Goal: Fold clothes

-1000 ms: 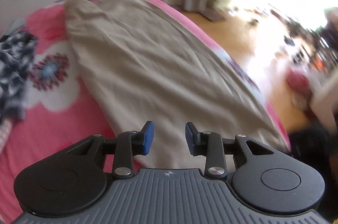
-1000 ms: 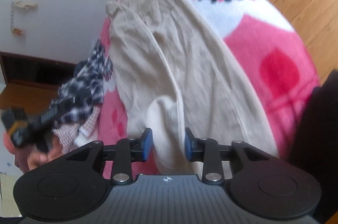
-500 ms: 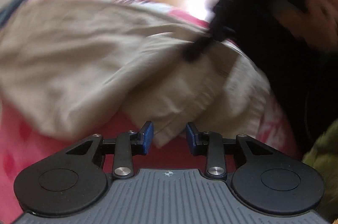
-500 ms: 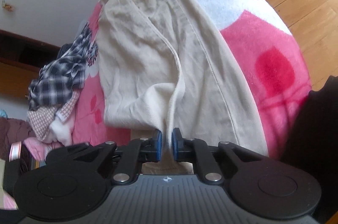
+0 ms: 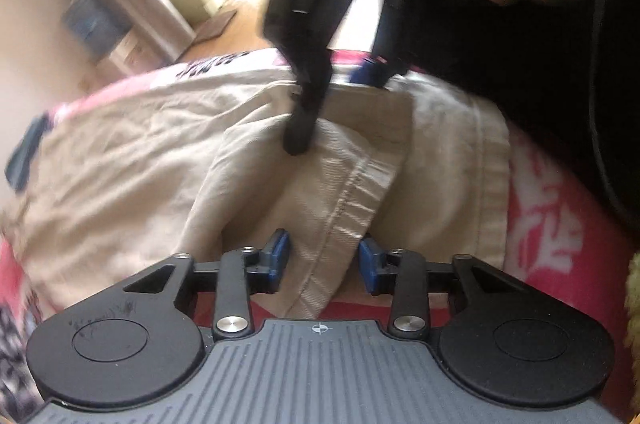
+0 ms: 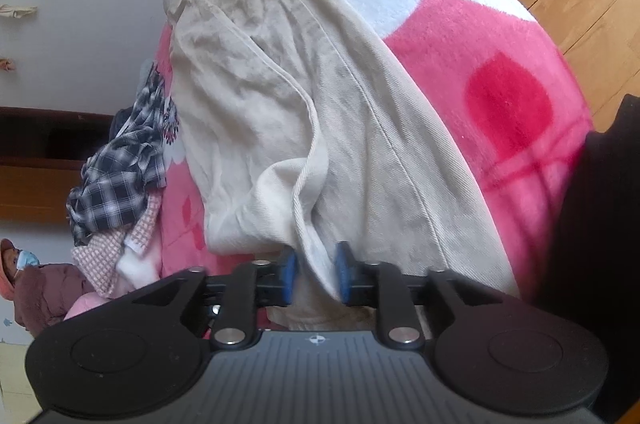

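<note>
With the beige trousers [image 6: 304,112] lying along the pink bed [image 6: 500,72] from upper left to bottom centre, both the left gripper [image 5: 323,258] and right gripper [image 6: 316,274] stand parted around the hem, so the cloth could slip free if lifted before they close.

Left gripper [image 5: 323,258] sits at 6 o'clock, jaws spread with a hemmed fold of the beige pants [image 5: 168,152] between them. Up around 12, the right gripper [image 5: 340,104] pokes down onto the same pants, over the pink blanket [image 5: 552,224].
</note>
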Motion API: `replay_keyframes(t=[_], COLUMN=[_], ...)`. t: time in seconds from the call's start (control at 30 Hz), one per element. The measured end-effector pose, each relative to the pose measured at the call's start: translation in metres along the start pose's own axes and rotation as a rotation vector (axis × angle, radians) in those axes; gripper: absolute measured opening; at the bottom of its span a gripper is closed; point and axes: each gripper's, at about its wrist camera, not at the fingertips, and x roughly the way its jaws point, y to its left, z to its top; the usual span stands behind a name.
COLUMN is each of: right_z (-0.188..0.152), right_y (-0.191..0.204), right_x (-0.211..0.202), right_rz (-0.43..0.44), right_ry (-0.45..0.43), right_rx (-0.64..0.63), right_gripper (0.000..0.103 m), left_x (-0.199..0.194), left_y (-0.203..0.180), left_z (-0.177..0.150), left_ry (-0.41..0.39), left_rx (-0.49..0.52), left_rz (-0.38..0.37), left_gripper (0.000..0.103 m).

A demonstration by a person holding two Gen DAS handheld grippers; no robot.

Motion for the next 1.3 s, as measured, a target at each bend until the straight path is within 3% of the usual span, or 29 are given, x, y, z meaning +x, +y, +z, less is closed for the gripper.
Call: replay_keyframes(t=[0.07, 0.13, 0.23, 0.33, 0.47, 0.7, 0.8, 0.9, 1.03, 1.2, 1.3], right_z=[-0.002, -0.004, -0.007, -0.01, -0.011, -0.003, -0.001, 0.0, 0.011, 0.062, 0.101], right_y=[0.008, 0.015, 0.027, 0.038, 0.048, 0.034, 0.031, 0.037, 0.052, 0.098, 0.141], right_x=[-0.008, -0.015, -0.027, -0.038, -0.051, -0.036, -0.026, -0.033, -0.054, -0.078, -0.071], right_rz=[-0.004, -0.009, -0.015, -0.021, -0.047, -0.159, -0.245, -0.304, -0.32, -0.172, -0.099], right_ry=[-0.015, -0.029, -0.051, -0.073, -0.048, 0.013, 0.056, 0.062, 0.016, -0.119, -0.189], right_rx=[-0.042, -0.083, -0.146, -0.208, -0.265, -0.273, -0.302, -0.361, -0.428, -0.458, -0.51], right_gripper=[0.026, 0.008, 0.004, 0.004, 0.003, 0.004, 0.013, 0.032, 0.034, 0.034, 0.035], left_x=[-0.002, -0.008, -0.027, -0.042, -0.044, 0.003, -0.002, -0.017, -0.021, -0.017, -0.01], left_y=[0.009, 0.019, 0.034, 0.043, 0.037, 0.029, 0.032, 0.045, 0.09, 0.182, 0.25], left_z=[0.001, 0.003, 0.01, 0.019, 0.025, 0.04, 0.035, 0.021, 0.004, -0.015, -0.028], left_ry=[-0.012, -0.036, -0.099, -0.124, -0.108, 0.021, 0.037, 0.011, 0.002, -0.038, -0.066], left_rx=[-0.05, -0.103, -0.168, -0.176, -0.151, -0.22, -0.209, -0.214, -0.32, -0.623, -0.87], left_rz=[0.015, 0.03, 0.003, -0.116, -0.297, -0.403, -0.41, -0.369, -0.271, -0.103, 0.088], left_gripper=[0.011, 0.008, 0.007, 0.006, 0.007, 0.022, 0.029, 0.037, 0.038, 0.038, 0.038])
